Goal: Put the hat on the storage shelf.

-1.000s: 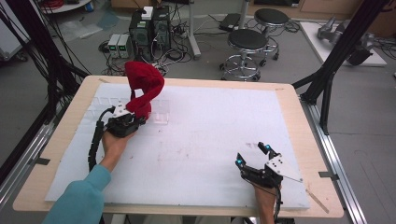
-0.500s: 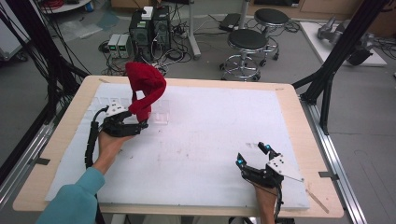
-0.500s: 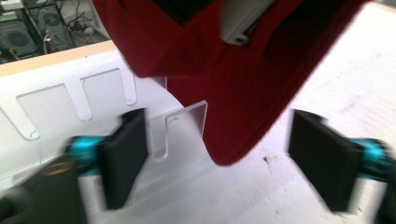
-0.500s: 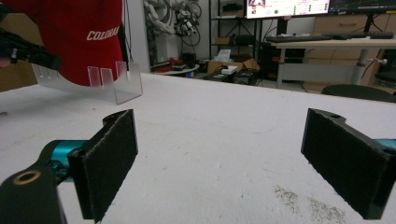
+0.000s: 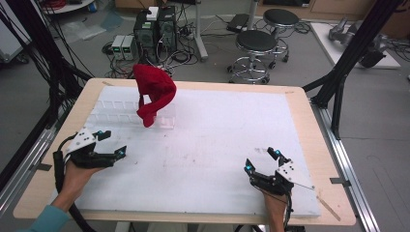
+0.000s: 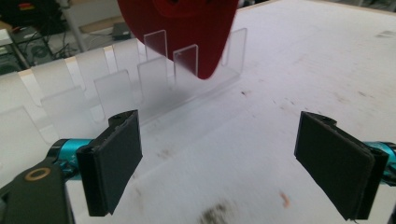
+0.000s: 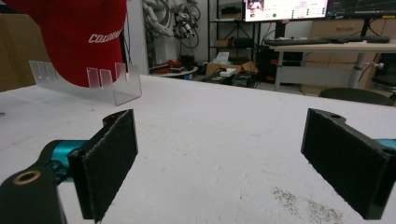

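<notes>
red cap (image 5: 153,98) sits on clear slotted rack (image 5: 126,116). left gripper (image 5: 110,143) near rack, jaws just opened, empty. right gripper (image 5: 262,161) well apart from rack, released. right gripper view alone reads white lettering on cap (image 7: 105,37).

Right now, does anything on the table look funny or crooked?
Yes: the red cap sits tilted on the end of the clear slotted rack, its brim drooping down past the dividers. Both grippers are apart from it, fingers open.
</notes>
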### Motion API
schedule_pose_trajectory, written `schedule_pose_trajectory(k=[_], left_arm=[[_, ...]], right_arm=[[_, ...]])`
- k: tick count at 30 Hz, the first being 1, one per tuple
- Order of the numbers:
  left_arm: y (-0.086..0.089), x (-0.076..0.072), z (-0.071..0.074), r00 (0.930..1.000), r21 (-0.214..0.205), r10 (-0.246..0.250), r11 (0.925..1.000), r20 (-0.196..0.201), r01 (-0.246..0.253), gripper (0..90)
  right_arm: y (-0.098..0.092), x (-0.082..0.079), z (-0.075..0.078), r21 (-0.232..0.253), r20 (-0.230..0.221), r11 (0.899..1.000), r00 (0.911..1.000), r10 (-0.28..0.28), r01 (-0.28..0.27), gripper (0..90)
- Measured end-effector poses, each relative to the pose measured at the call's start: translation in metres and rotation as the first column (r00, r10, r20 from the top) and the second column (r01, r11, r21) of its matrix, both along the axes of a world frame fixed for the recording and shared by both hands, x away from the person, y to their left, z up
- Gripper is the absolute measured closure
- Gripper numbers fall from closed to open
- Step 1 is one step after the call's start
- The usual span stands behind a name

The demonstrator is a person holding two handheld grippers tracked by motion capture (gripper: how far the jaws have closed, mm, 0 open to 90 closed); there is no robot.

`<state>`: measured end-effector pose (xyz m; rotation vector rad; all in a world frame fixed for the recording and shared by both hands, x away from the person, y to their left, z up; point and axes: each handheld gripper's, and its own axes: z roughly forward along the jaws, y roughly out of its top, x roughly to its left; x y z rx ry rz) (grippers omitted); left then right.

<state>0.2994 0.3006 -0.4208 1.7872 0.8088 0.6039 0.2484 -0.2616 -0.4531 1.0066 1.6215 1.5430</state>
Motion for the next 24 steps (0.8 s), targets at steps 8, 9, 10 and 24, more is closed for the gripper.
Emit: schedule_pose_trajectory(k=[8,9,10,24], left_arm=[[0.021,-0.018,-0.018,0.9984,-0.062,-0.014,0.9979,0.055,0.018,15.3],[0.022,-0.018,-0.02,0.9986,-0.064,-0.013,0.9978,0.051,0.016,15.3],[0.024,-0.019,-0.021,0.9982,-0.074,-0.007,0.9972,0.06,0.011,15.3],[0.033,-0.027,-0.029,0.9916,-0.143,0.035,0.9896,0.124,-0.017,15.1]], right_arm=[[0.0,0.0,0.0,0.004,-0.002,1.0,1.0,-0.002,0.002,9.7],[0.0,0.0,0.0,0.003,-0.002,1.0,1.0,-0.003,0.003,9.7],[0.0,0.0,0.0,0.002,-0.001,1.0,1.0,-0.002,0.002,9.7],[0.0,-0.001,-0.001,0.004,0.011,1.0,0.9999,-0.007,0.007,9.7]])
